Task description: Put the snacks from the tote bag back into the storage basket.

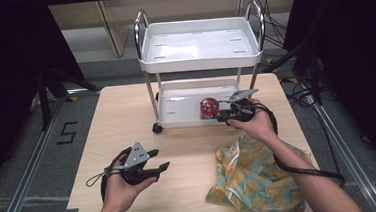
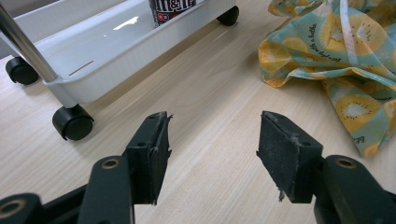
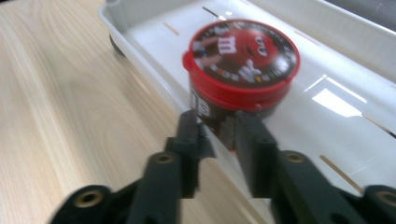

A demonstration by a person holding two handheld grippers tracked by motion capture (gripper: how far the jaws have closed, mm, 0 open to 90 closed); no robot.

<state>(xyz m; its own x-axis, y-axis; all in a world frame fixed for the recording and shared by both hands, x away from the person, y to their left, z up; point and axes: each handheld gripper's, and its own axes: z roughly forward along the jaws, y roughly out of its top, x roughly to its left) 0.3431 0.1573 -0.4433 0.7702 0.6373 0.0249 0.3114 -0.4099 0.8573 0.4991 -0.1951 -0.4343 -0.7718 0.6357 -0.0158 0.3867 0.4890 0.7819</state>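
Note:
A round tub with a red M&M's lid stands in the lower tray of a small white two-shelf cart on the table. My right gripper hovers at that tray's near rim, just in front of the tub. Its jaws stand close together with a narrow gap, and nothing is gripped between them. My left gripper rests low over the bare wood at the front left, open and empty. The tub's dark side appears at the top of the left gripper view.
A crumpled yellow and teal fruit-print cloth lies at the table's front right, below my right forearm. The cart's upper tray carries nothing. Black castors hold the cart on the wooden tabletop.

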